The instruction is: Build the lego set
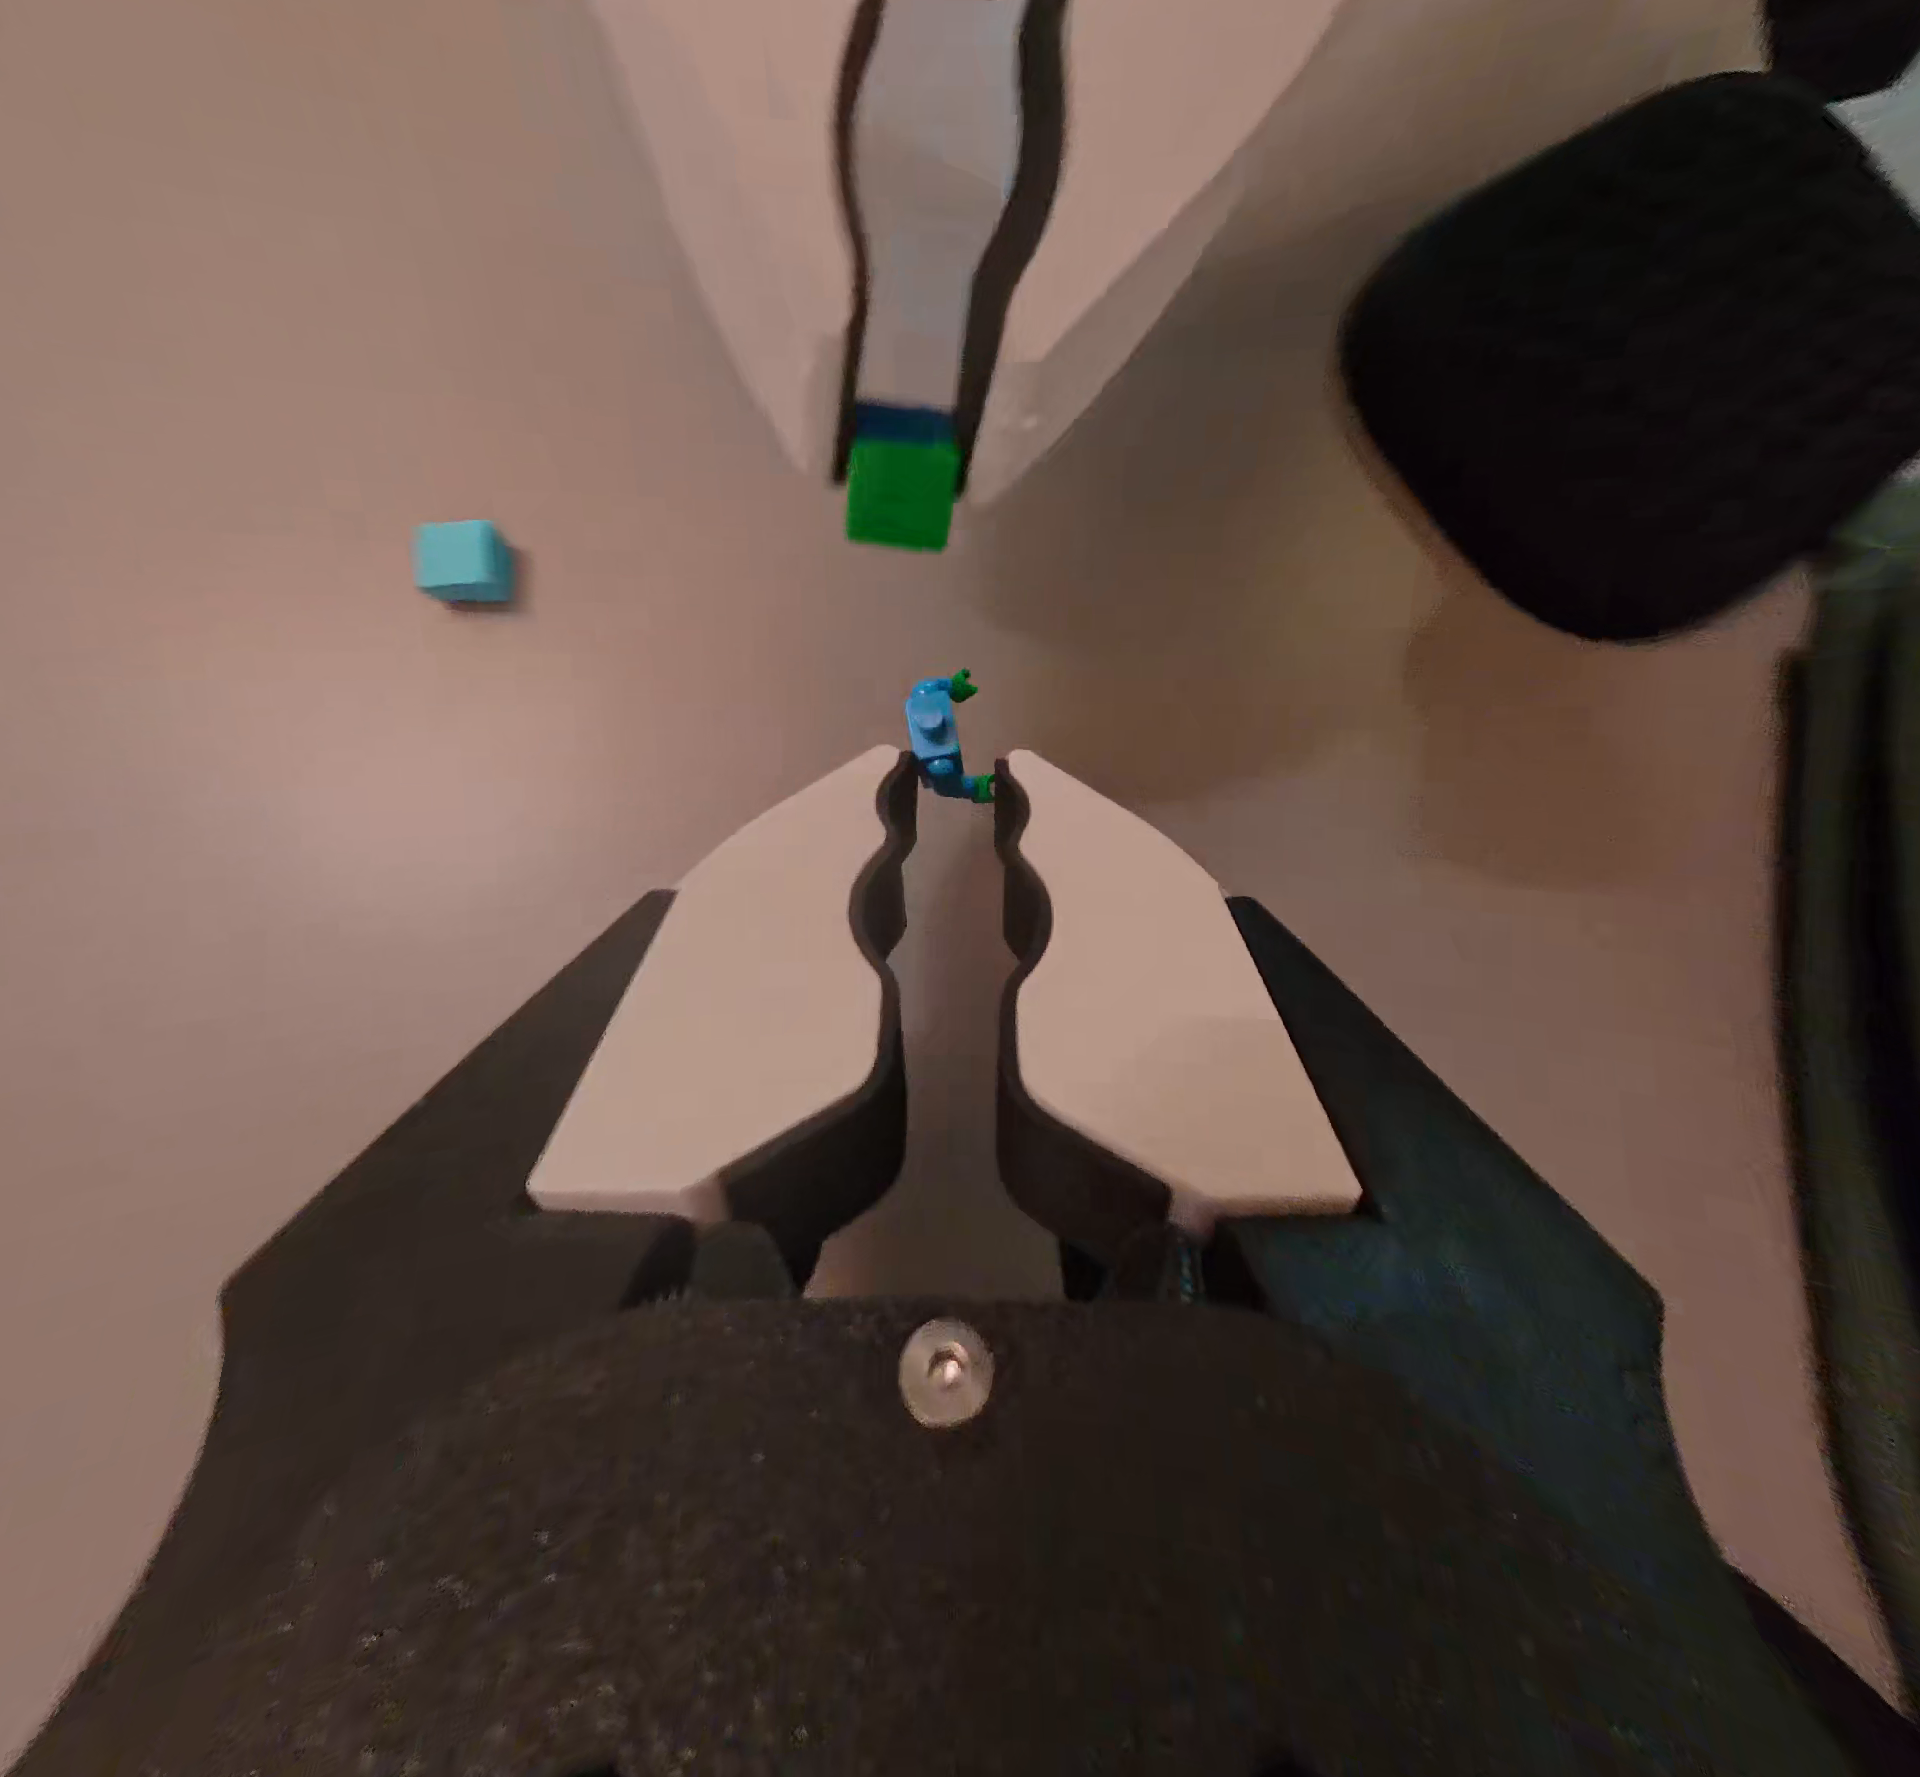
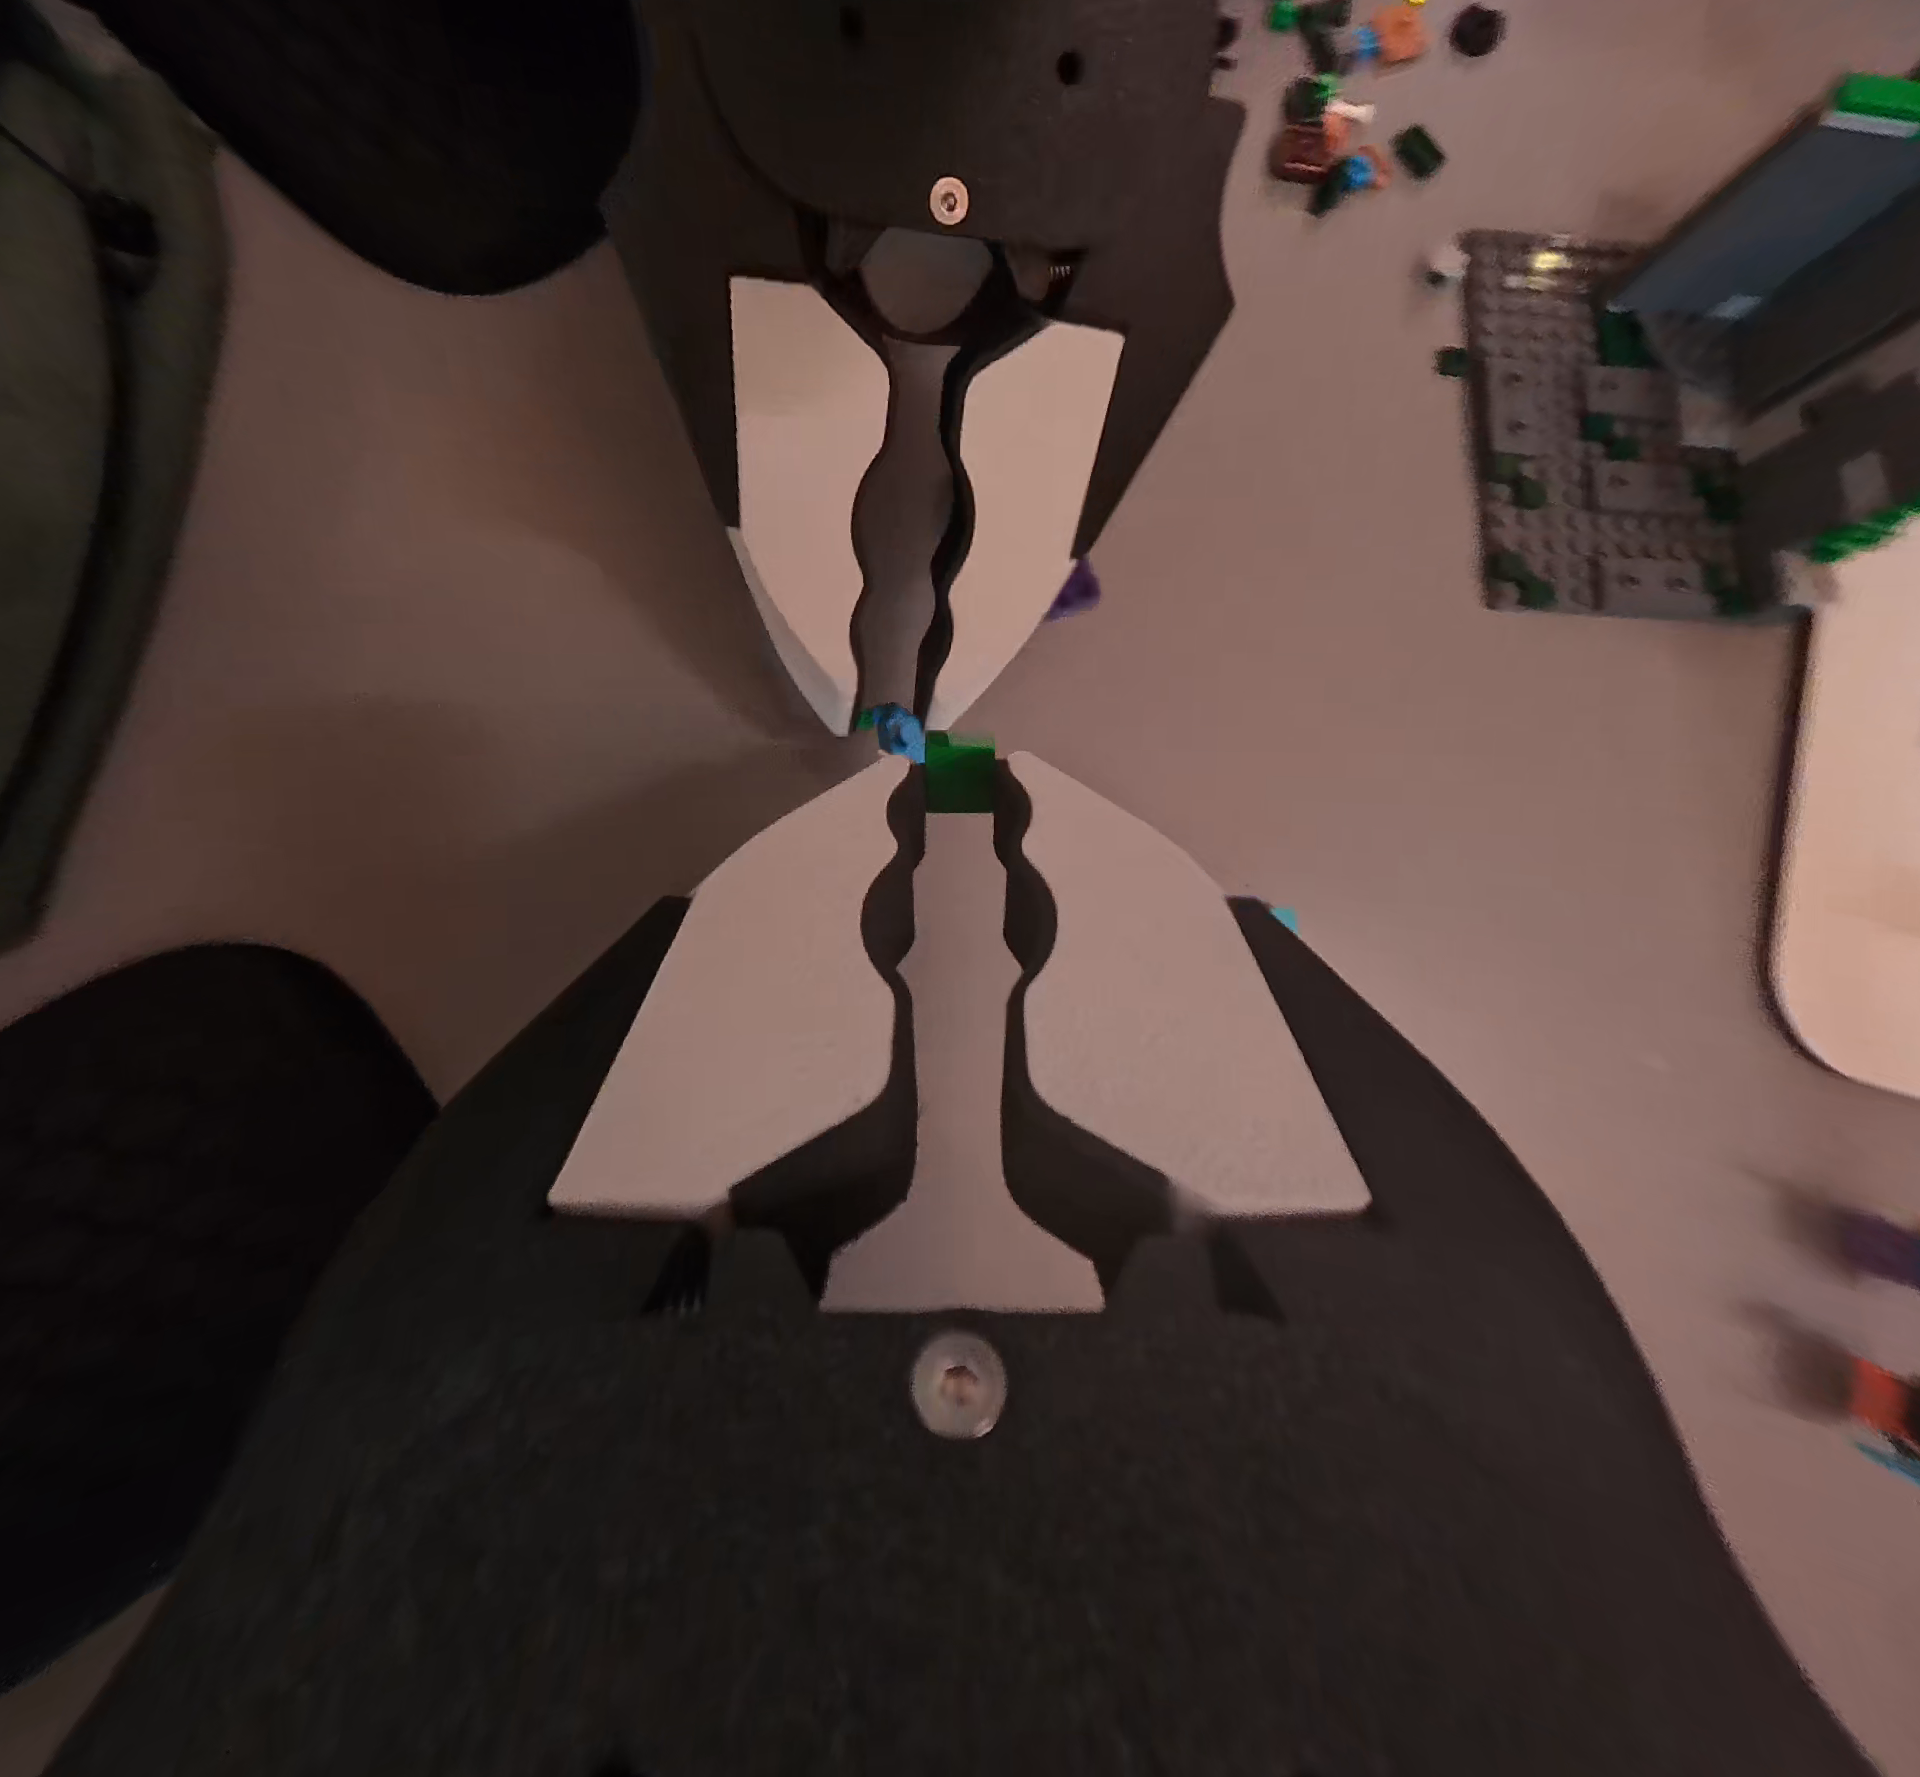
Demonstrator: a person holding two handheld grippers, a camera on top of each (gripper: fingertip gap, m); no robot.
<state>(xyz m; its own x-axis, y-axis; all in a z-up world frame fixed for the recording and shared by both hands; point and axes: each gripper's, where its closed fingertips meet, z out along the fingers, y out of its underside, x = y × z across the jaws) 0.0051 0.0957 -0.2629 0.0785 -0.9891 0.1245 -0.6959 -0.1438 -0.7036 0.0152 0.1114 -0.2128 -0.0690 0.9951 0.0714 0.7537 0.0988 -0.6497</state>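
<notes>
No readable writing; left gripper (image 1: pixel 954 771) pinches blue torso (image 1: pixel 938 738), right gripper (image 2: pixel 956 782) green block (image 2: pixel 958 771).

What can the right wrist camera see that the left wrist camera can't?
Only the right wrist view shows the grey baseplate and the pile of loose bricks. Only the left wrist view shows the light blue brick clearly. Both show the left gripper pinching a small blue piece and the right gripper holding a green brick.
</notes>
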